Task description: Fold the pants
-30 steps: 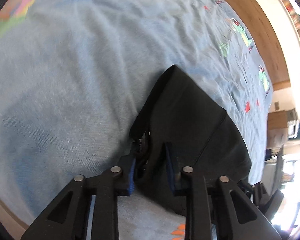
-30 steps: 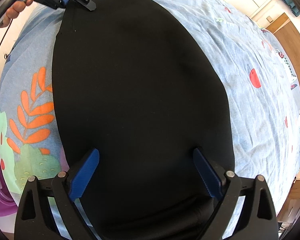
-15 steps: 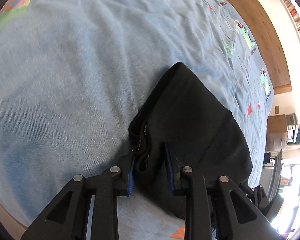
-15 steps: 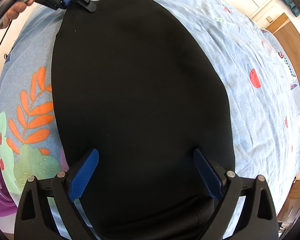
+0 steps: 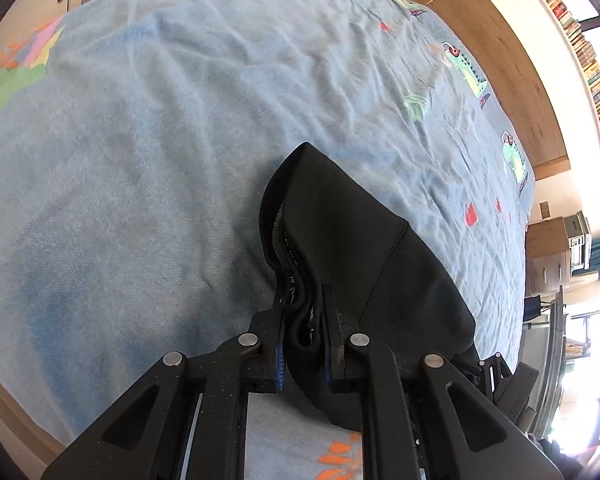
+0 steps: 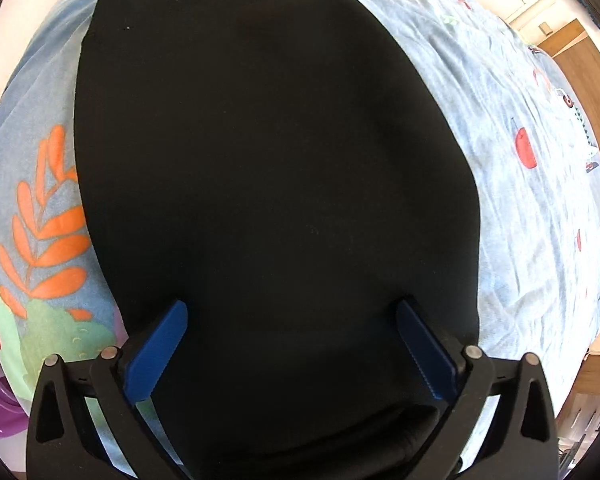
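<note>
Covering most of both views is the bed, with its light blue bedspread [image 5: 180,160] printed with orange leaves [image 6: 48,236] and little cartoon critters [image 5: 466,70] (dinosaurs, maybe, too small to be sure). Lying flat on it are the black pants [image 6: 276,184], which are filling nearly the whole right wrist view and stretching away toward the far top edge. Over in the left wrist view, one end of those pants is bunching up into a raised peak, with an edge of folded layers running down into the gripper. The right gripper [image 6: 290,316] is hanging above the near part of the cloth with its jaws spread wide, blue pads [image 6: 158,354] well apart and gripping nothing as far as I'm seeing. The left gripper [image 5: 304,328] is the busy one: its jaws are closing, with a thick fold of the pants' edge squeezed between them and the pads pressing on it from both sides. Bookshelves [image 5: 596,80] are lining the wall at the far right.
</note>
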Demonstrator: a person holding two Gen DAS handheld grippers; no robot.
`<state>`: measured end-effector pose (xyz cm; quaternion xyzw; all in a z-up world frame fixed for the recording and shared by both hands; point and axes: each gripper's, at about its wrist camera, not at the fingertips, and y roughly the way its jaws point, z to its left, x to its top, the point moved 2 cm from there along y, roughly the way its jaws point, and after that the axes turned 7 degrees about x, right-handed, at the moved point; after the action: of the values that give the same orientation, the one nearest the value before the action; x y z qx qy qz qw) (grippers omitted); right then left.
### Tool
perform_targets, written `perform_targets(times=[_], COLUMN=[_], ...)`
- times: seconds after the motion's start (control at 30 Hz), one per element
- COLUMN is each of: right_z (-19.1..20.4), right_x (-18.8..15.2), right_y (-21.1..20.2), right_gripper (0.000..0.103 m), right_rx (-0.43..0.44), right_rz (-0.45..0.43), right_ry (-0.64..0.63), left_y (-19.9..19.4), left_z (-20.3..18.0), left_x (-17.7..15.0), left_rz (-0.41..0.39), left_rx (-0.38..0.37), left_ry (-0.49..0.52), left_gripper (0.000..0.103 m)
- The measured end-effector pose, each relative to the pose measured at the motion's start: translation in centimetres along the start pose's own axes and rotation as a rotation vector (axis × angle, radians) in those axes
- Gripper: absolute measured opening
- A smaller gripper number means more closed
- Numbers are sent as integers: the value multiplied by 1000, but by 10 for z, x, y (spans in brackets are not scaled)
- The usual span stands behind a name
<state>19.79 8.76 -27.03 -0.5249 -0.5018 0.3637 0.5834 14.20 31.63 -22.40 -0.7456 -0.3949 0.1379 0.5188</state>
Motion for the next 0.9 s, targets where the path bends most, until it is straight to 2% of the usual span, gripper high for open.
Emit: perform_targets(times=[0.23,0.43,0.53,0.63,0.77,0.83,0.9], right_z=[-1,-11,-20,-28,-31,-47,-36], right_x=[-10,-25,-36,-53,-81,-105,-132], right_y=[-24,-60,-79,-94,-109,-116,-126], right_gripper=[103,103,103,103,103,103,103], right_rx=[14,-42,-34,-31,-51,-65,-78], right_rz=[-81,-172,-200,-204,-198,-204,-209], right_ry=[19,72,110,162,219,248,295], left_y=[-31,-58,-68,-75,-72,-68,-61], left_z=[-30,-73,-99,-135,-188,-211,-233], left_x=[-3,-13,-22,-35,-61,-73,-87], left_rz=[-63,-107,-124,-136,-103,-85,-64], left_rx=[-28,-47,-59,-70,-97,-103,-104], left_ry=[78,212,292,414,567,626,684], left_gripper=[10,10,10,10,10,10,10])
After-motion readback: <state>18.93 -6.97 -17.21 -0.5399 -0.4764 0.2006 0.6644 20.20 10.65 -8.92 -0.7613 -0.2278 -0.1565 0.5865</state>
